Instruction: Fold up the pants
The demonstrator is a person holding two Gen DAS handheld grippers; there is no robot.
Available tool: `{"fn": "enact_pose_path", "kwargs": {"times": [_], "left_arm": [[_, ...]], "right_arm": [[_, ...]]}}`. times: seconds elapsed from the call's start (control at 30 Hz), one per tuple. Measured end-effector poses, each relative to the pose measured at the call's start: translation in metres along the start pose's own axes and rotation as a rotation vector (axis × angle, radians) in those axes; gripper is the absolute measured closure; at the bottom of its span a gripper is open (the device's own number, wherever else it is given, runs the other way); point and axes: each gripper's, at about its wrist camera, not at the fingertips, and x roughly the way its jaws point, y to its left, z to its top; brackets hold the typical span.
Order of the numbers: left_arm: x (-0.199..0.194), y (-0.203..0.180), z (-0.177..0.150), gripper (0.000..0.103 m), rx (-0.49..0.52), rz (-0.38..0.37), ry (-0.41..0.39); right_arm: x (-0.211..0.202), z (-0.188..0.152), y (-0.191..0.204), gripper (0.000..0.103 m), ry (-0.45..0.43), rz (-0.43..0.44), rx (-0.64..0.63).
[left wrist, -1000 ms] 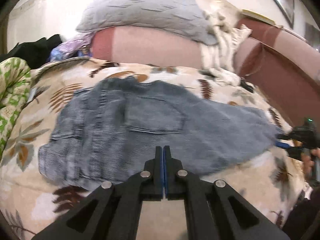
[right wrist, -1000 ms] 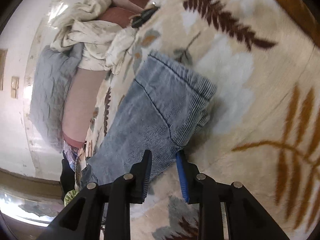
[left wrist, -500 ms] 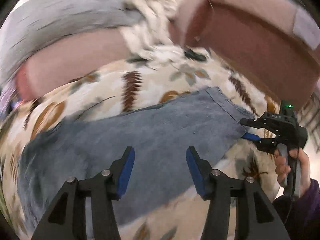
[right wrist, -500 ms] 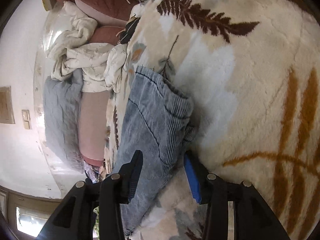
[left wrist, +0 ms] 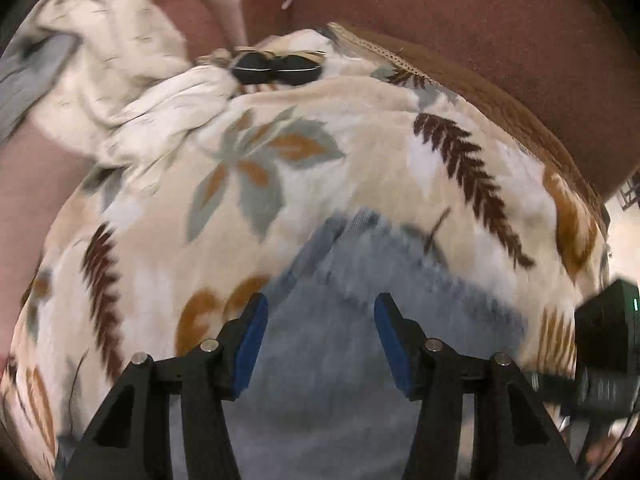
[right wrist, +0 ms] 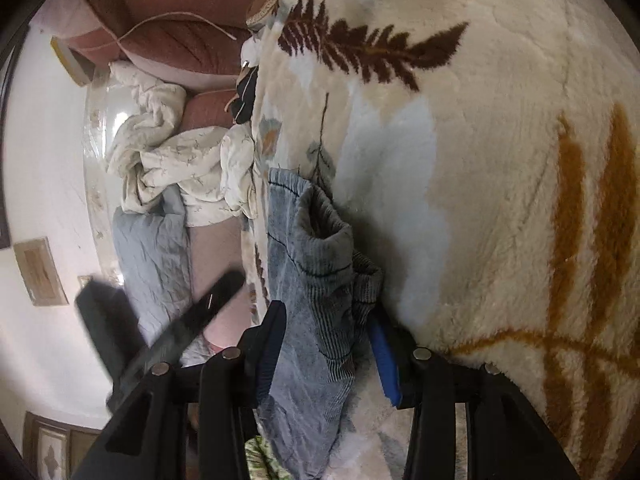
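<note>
Light blue denim pants (left wrist: 332, 380) lie on a leaf-print fleece blanket (left wrist: 320, 140). My left gripper (left wrist: 320, 304) is open and points down over the leg end, with denim below the gap and neither blue pad pressing on it. In the right wrist view the bunched leg hem (right wrist: 320, 232) sits between the fingers of my right gripper (right wrist: 326, 316). Its jaws stand apart and the cloth lies loose between them. The right gripper's black housing (left wrist: 604, 332) shows at the left view's right edge. The left gripper's blurred black arm (right wrist: 200, 312) crosses the right view.
A black pair of sunglasses (left wrist: 276, 68) lies at the blanket's far edge beside a crumpled white sheet (left wrist: 120, 80). Brown cushions (left wrist: 480, 40) rise behind. A grey quilted pillow (right wrist: 152, 248) and a pink bolster (right wrist: 216, 264) lie farther along. Green patterned cloth (right wrist: 264, 460) peeks in below.
My left gripper went from shut to open and swept along the pants from the waist end to the leg end. My right gripper widened its jaws and slid farther around the hem.
</note>
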Motion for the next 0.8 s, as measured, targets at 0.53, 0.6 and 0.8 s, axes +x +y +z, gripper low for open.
{"fn": "enact_pose_path", "kwargs": {"times": [0.53, 0.6, 0.8], "left_arm": [[0.061, -0.004, 0.031, 0.046, 0.056, -0.136, 0.022], [0.059, -0.003, 0.026, 0.055, 0.064, -0.145, 0.018], [0.053, -0.004, 0.021, 0.072, 0.071, -0.136, -0.003]], "right_arm": [[0.006, 0.0, 0.007, 0.057, -0.039, -0.071, -0.059], [0.008, -0.001, 0.01, 0.057, -0.048, -0.083, -0.083], [0.014, 0.001, 0.016, 0.075, -0.041, -0.079, -0.153]]}}
